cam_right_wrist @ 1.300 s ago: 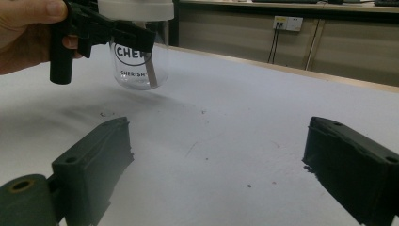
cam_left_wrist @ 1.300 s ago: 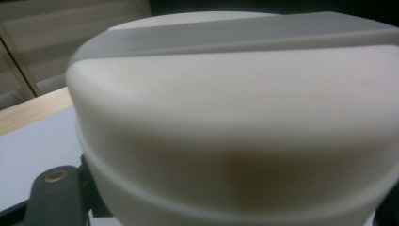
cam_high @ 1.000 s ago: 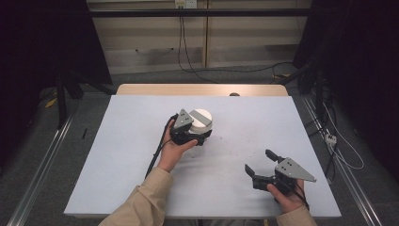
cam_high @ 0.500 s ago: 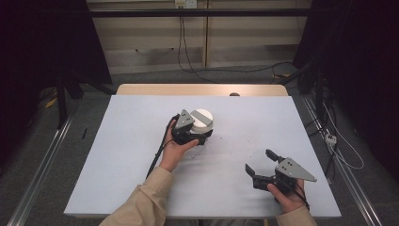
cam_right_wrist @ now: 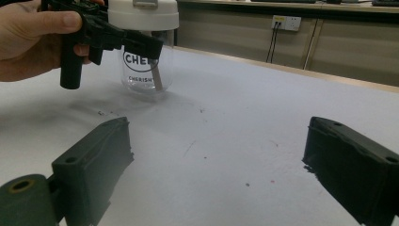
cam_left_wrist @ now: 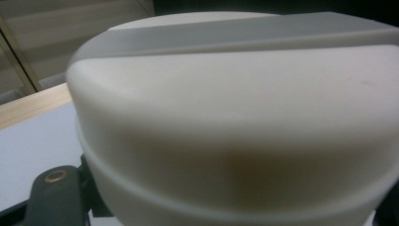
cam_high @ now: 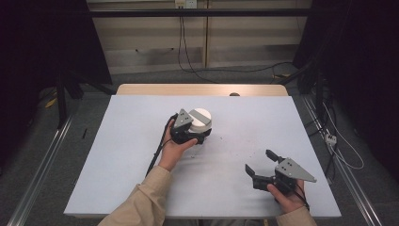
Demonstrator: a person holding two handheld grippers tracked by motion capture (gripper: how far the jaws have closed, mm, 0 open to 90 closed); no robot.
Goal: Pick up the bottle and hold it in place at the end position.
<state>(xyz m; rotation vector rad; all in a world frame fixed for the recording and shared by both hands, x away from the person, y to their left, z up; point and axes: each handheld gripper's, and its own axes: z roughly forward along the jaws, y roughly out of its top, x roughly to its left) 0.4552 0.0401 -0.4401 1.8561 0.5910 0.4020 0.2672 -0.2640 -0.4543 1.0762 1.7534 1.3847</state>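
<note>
Jar: a clear plastic jar with a white lid (cam_high: 201,123) is standing upright on the pale blue desk (cam_high: 117,160), near its middle.
Left tongs (cam_high: 195,136): are closing around the jar, jaws at its sides just under the lid (cam_left_wrist: 235,108).
Right tongs (cam_high: 259,163): are resting spread wide and empty, well apart from the jar, toward the desk's near right corner.
Hand (cam_right_wrist: 33,37): is gripping the left tongs beside the jar.

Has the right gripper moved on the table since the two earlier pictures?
No. In the high view the right gripper sits at the same spot near the table's front right corner, jaws open.
</note>
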